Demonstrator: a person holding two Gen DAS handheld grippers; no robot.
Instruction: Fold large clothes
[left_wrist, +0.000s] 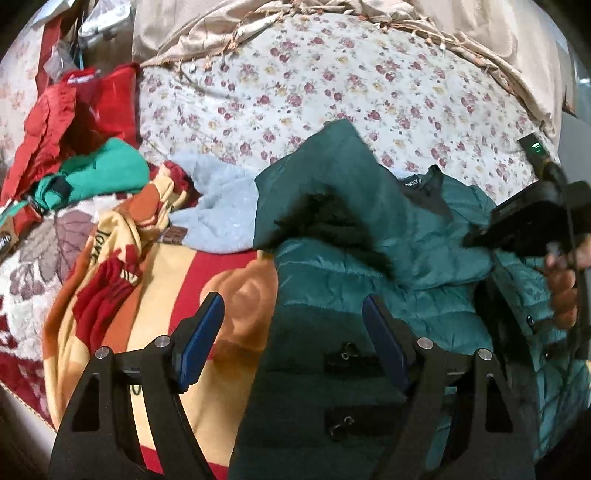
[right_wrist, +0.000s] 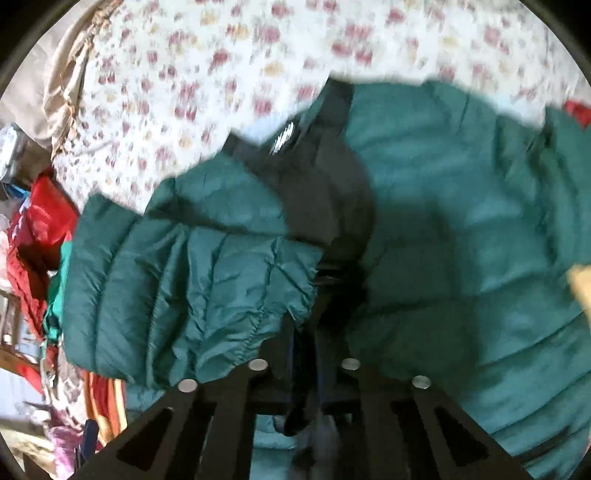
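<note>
Jacket collar toward floral sheet

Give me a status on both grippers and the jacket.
Left gripper open, above jacket. Right gripper shut on jacket. Clothes pile alongside on bed.

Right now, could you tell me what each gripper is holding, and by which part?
The right gripper is shut on the teal jacket, apparently at a front edge. The left gripper is open, holding nothing.

We look down from the left wrist, backed off the green jacket; our right wrist view sits close above it; both share the floral bedsheet beyond
</note>
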